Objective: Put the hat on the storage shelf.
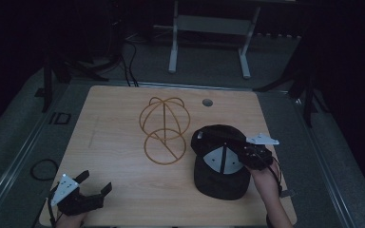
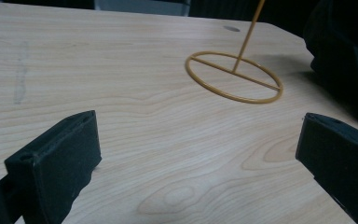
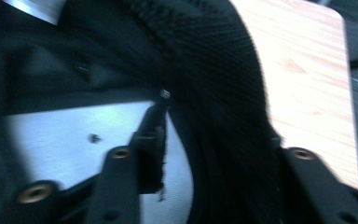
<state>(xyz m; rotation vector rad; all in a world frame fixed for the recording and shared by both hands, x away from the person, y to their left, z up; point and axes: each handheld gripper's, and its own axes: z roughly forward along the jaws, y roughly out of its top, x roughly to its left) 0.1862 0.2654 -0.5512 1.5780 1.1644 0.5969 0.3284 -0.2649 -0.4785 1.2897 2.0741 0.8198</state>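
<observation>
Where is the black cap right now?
In the high view the black cap lies upside down on the right half of the table, just right of the gold wire stand, with the right hand-held gripper on its edge.

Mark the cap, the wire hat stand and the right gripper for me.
cap (image 1: 217, 183): high view, on the black brim nearest the person.
wire hat stand (image 1: 165, 146): high view, on the ring base flat on the table.
right gripper (image 1: 240, 148): high view, between its jaws at the cap's rim.
</observation>
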